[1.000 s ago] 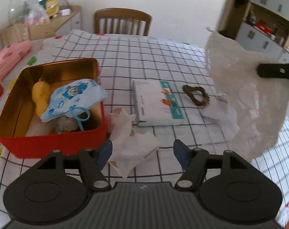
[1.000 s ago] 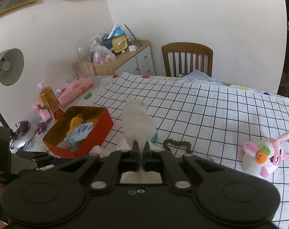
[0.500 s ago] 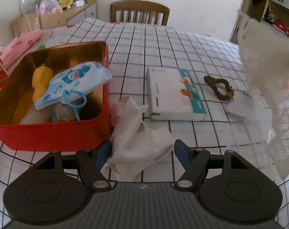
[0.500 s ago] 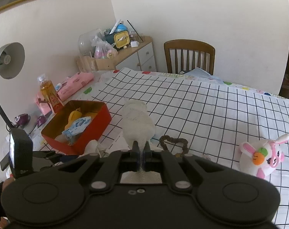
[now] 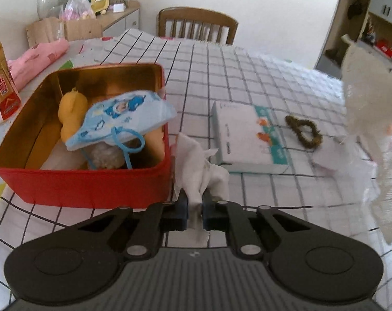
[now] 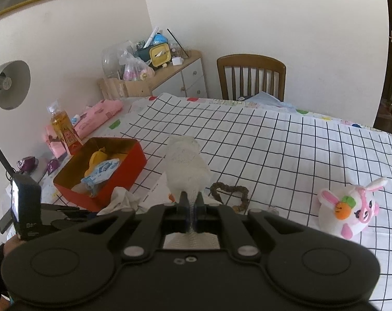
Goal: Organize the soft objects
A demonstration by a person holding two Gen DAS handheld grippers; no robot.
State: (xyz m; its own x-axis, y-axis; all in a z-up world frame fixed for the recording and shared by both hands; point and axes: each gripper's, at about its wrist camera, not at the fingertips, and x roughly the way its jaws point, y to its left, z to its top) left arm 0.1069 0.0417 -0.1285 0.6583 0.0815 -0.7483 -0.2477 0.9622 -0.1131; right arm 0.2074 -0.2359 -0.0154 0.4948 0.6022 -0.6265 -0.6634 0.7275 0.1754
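A: Where is the tissue (image 5: 200,165)?
B: Pinched in the left gripper (image 5: 195,207), its jaws pressed onto it, just right of the red tin (image 5: 92,189).
A: Which way must it go?
B: Left and up over the tin's wall, I judge; the tin's long axis runs away from that gripper.
A: The right gripper (image 6: 192,207)?
B: Clamped on a white mesh cloth (image 6: 187,168), farther from the tin.

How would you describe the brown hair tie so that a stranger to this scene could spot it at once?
Start at the red tin on the checked tablecloth. Beside it lies a flat tissue pack, and just past that the brown hair tie. It is the only dark, fuzzy ring there.
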